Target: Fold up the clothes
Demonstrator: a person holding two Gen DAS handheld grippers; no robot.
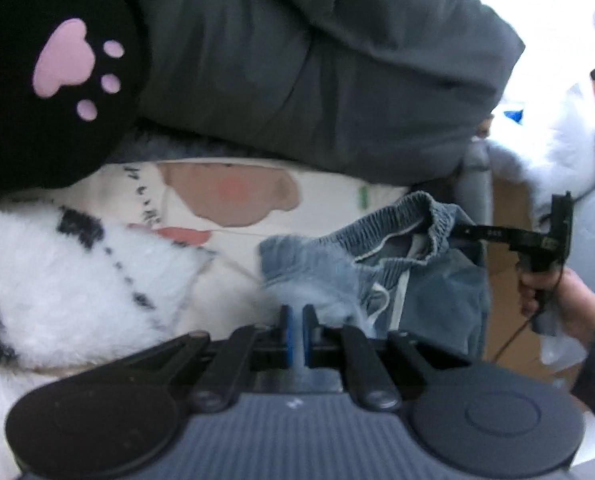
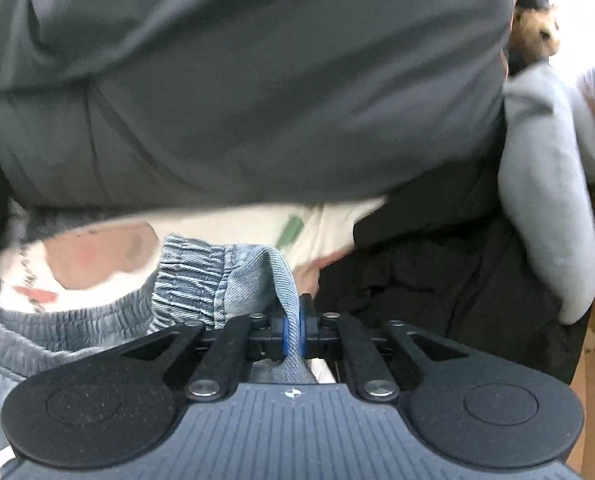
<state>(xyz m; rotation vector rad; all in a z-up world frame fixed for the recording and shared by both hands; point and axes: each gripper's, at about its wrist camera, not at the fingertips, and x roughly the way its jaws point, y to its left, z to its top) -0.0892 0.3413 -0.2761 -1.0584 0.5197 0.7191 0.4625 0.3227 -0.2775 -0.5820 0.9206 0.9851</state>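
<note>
Right gripper (image 2: 298,330) clamped tight on a fold of blue denim shorts (image 2: 253,276), cloth pinched between the blue pads and running back under the tool. Seen from the left wrist view, same right gripper (image 1: 455,232) reaching in from the right, gripping the gathered elastic waistband, a person's hand (image 1: 553,296) wrapped around its handle. Left gripper (image 1: 297,330) nearly closed, only a thin gap between the blue pads; pale denim lying right at the fingertips, though whether any cloth is actually pinched there cannot be told. Shorts (image 1: 377,264) bunched and crumpled, waistband lifted, white drawstring dangling, lying on a cream cartoon-print sheet (image 1: 329,200). Beyond, a bulky dark grey padded jacket (image 1: 317,72) heaped along the back; at left a white fluffy throw with black marks (image 1: 57,272) and a black plush with a pink paw print (image 1: 65,60); at right a black garment (image 2: 437,272) and pale grey one (image 2: 545,168). Judged early in the task: no neat fold showing anywhere, shorts apparently being spread out, jacket and other items unfolded.
</note>
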